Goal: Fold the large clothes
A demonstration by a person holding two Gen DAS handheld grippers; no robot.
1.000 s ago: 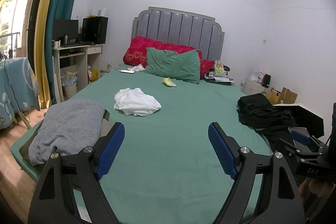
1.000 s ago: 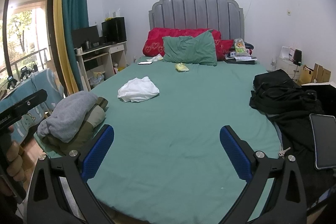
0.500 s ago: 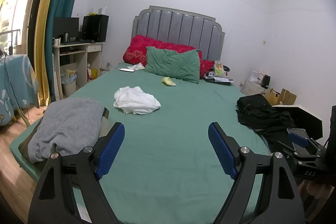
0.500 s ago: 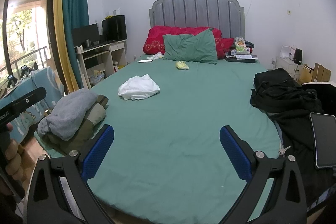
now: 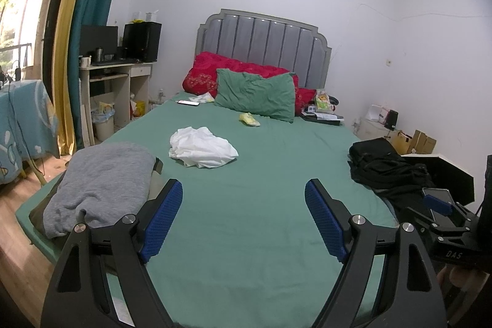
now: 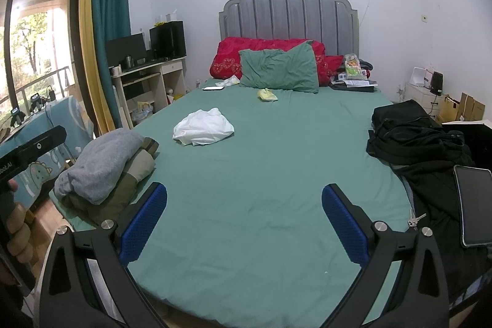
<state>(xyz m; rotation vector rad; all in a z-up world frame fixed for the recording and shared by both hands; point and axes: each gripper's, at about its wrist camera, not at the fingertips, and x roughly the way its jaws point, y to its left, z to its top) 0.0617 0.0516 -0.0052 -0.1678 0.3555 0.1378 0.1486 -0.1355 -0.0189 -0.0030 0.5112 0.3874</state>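
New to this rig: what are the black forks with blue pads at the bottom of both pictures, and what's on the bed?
Each fork is a hand-held gripper; a person carries one per hand, with a camera looking along its fingers. One picture looks past the left gripper, the other past the right gripper. Both are open and hold nothing. On the green bed lie a crumpled white garment, a folded pile topped by a grey sweater, and black clothes with a bag.

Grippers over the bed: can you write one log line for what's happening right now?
left gripper: jaws open, empty | right gripper: jaws open, empty | white garment: crumpled, mid-bed | grey sweater: folded, on pile
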